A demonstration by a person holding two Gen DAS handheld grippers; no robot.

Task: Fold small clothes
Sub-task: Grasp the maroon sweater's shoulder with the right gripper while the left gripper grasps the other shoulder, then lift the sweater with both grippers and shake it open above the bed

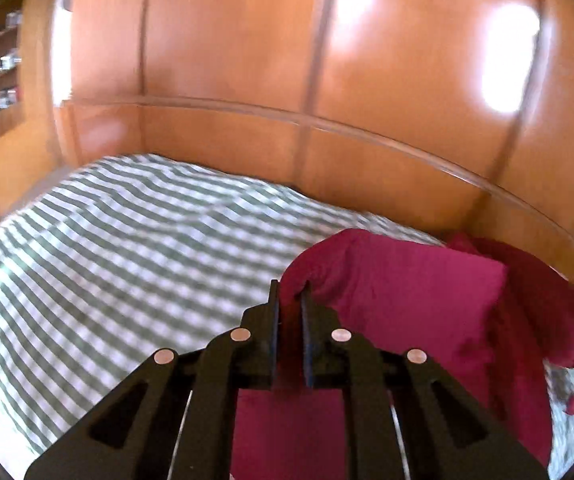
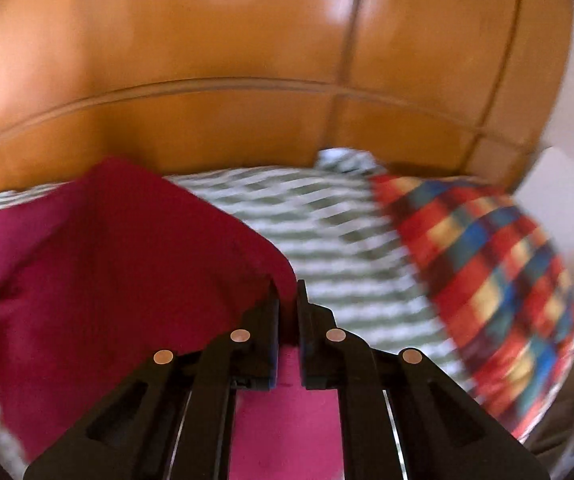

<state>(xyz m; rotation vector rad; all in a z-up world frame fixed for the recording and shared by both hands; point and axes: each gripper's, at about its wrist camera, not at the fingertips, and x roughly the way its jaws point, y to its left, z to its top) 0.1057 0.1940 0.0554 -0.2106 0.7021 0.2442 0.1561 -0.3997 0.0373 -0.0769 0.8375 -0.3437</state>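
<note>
Green-checked bedspread (image 1: pixel 127 240) before wooden panelling (image 1: pixel 247 60), left gripper (image 1: pixel 291 296) and right gripper (image 2: pixel 287 292) each clamped on magenta garment (image 1: pixel 407 292), plaid cloth (image 2: pixel 487 280) far right.

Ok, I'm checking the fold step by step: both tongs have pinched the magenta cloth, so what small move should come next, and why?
Probably carry both held edges together across the rest of the magenta cloth garment and lay them down. The left tongs and right tongs are each shut on an edge lifted above the green-and-white checked bedspread, so the fold is only half made.
</note>
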